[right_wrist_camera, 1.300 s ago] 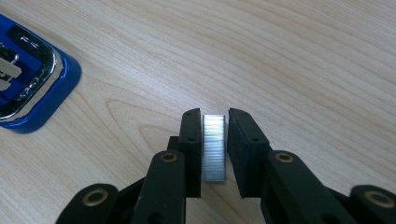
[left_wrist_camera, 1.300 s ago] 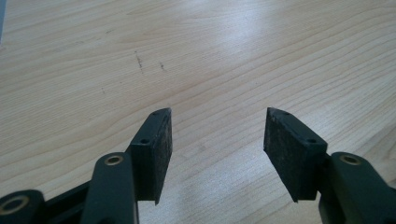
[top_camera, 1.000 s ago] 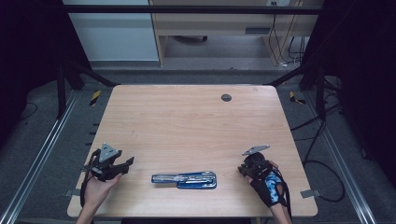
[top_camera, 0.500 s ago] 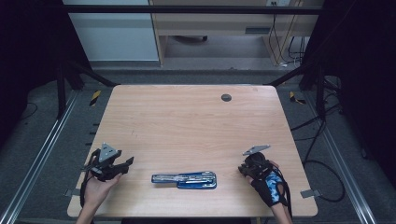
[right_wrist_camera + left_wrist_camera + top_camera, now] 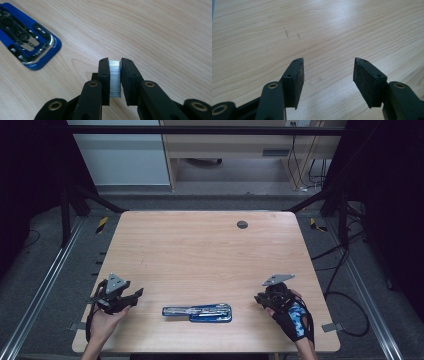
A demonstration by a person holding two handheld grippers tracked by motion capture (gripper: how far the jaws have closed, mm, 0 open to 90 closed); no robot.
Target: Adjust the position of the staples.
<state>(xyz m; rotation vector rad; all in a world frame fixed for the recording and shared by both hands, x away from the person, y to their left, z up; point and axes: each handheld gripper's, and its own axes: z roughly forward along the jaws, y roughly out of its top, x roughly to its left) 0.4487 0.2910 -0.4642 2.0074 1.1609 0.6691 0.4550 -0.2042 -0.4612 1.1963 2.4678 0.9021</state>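
A blue stapler (image 5: 197, 312) lies opened out flat near the table's front edge, its chrome staple channel facing up; its end also appears at the upper left of the right gripper view as stapler (image 5: 27, 47). My right gripper (image 5: 260, 299) rests to the right of it, apart from it. In its own view the right gripper (image 5: 115, 62) is shut on a silvery strip of staples (image 5: 115, 80), held just above the wood. My left gripper (image 5: 136, 295) sits at the front left, jaws pointing toward the stapler. Up close, the left gripper (image 5: 328, 71) stands open over bare wood.
The wooden table (image 5: 200, 255) has a small dark round cap (image 5: 242, 224) near its far edge. Metal frame rails (image 5: 45, 285) run along both sides on the floor. Cables (image 5: 345, 300) trail at the right. A cabinet stands beyond the far edge.
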